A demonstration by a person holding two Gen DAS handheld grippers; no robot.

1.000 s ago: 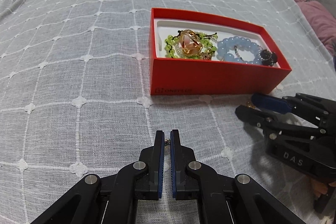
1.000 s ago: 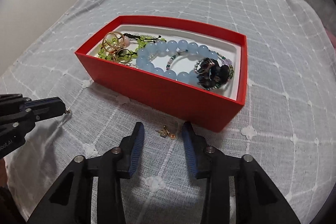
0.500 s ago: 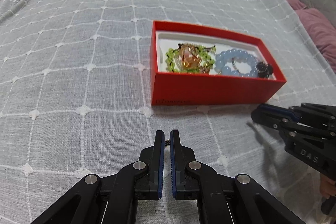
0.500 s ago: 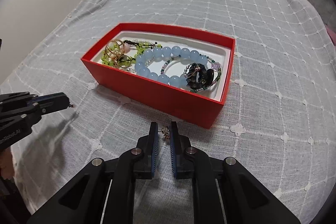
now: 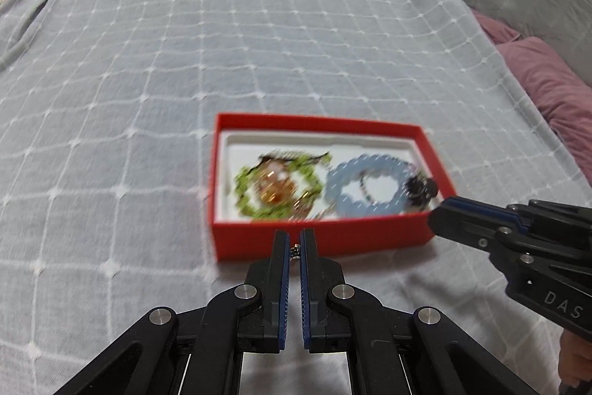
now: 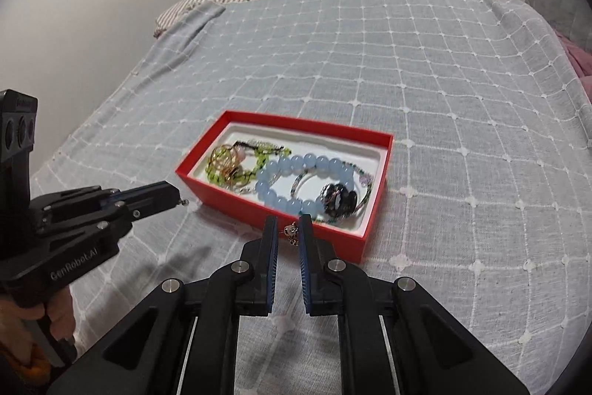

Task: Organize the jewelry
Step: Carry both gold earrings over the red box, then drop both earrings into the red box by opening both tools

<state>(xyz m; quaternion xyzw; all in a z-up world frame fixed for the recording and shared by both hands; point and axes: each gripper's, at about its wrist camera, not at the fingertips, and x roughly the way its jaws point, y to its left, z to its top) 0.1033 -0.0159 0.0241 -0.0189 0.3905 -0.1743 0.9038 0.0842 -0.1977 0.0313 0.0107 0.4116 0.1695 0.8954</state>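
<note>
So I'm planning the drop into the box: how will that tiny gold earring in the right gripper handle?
The small gold earring looks very light, so probably easily lost. Only the right gripper's pad tips pinch it, so it may slip. Part dangles below, so likely it swings.

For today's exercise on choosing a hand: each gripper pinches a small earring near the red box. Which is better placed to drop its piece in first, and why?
Probably the right gripper: its earring hangs at the red box front wall, near the rim. The left gripper, shut on its small earring, sits off the box's corner, over the bedspread.
</note>
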